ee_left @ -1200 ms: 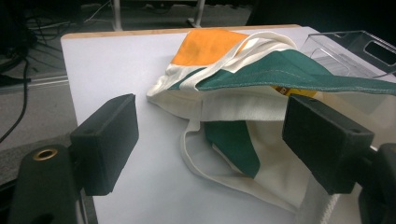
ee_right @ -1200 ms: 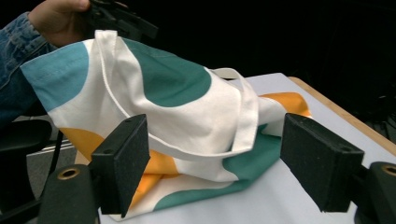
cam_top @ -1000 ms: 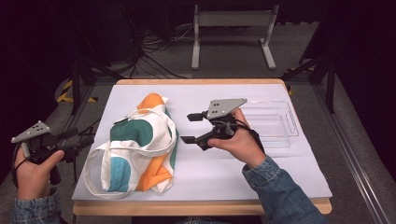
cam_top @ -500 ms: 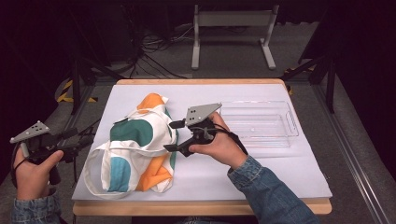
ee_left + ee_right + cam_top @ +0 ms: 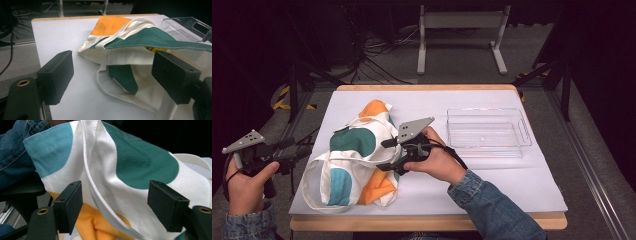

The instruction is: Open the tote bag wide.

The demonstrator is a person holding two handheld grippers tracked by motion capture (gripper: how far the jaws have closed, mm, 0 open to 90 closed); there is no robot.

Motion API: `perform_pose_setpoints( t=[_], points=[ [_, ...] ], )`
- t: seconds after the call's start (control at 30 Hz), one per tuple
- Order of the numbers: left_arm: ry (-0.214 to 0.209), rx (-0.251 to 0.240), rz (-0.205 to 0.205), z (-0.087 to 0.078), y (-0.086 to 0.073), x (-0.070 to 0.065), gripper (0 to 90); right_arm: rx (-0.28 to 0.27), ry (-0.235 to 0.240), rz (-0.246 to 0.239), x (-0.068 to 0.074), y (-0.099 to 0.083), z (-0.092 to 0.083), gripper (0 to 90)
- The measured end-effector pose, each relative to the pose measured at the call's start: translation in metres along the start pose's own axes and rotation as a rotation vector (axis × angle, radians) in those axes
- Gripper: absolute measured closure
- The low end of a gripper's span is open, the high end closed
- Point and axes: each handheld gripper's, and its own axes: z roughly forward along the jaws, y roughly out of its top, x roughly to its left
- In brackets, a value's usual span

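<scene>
We are seeing a crumpled white tote bag [image 5: 357,165] with green, orange and blue patches lying on the worktop's [image 5: 492,190] left half, handles trailing.

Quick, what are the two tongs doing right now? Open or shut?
Left tongs: open, holding nothing, beside the table's left edge.
Right tongs: open over the spotted cloth bag, gripping nothing yet.

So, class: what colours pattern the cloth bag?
Bag: white with green, orange and light-blue patches; clearest in high view.

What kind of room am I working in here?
Probably a lab or recording studio, not a home: a table under a white sheet, dark surroundings, loose cables and a metal stand on the floor behind.
</scene>
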Motion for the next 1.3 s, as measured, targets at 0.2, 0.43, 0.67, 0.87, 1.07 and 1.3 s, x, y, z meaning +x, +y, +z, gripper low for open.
perform_pose_setpoints(
  t=[0.2,0.43,0.67,0.87,1.07,1.3],
  points=[
    [0.003,-0.004,-0.004,-0.002,-0.001,0.001,18.8,0.017,0.050,-0.028,0.002,0.002,0.003,60.0],
    [-0.017,0.004,0.010,-0.002,-0.001,-0.001,18.6,0.014,0.082,-0.047,0.002,0.004,-0.002,87.3],
    [-0.035,-0.004,0.014,-0.010,-0.001,0.000,18.5,-0.028,0.031,-0.049,0.000,0.011,-0.017,87.7],
    [-0.189,0.035,0.052,-0.011,-0.002,-0.007,19.0,-0.053,0.001,-0.048,-0.002,0.015,-0.028,87.7],
    [-0.209,0.102,0.149,-0.002,-0.001,-0.020,23.8,-0.065,-0.009,-0.048,-0.003,0.018,-0.035,87.7],
    [-0.259,0.141,0.183,0.006,0.000,-0.026,47.7,-0.077,-0.019,-0.048,-0.003,0.019,-0.041,87.6]
  ],
)
